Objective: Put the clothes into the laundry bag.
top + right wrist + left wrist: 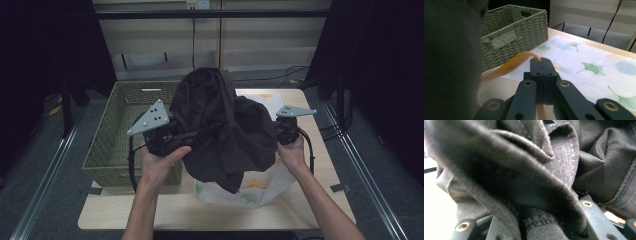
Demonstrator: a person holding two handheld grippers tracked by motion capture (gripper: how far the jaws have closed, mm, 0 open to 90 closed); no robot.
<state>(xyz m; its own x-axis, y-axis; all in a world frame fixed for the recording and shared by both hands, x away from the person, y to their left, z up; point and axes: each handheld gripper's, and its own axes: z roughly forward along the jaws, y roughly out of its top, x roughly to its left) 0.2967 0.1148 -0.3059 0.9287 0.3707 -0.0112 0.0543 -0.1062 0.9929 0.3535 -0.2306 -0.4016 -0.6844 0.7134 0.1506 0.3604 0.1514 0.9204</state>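
A dark crumpled garment hangs bunched above the table between both grippers. My left gripper is shut on its left side; in the left gripper view the dark fabric folds over and between the jaws. My right gripper is at the garment's right side. In the right gripper view its jaws are shut on the orange-edged hem of a white leaf-print cloth. That cloth lies on the table, its near right part lifted. The garment hangs as a dark mass to the left.
A green woven basket stands on the table's left side, close to my left gripper; its wall is ahead of the right gripper. The light wooden table ends near the person. Black cables lie on the floor at the far right.
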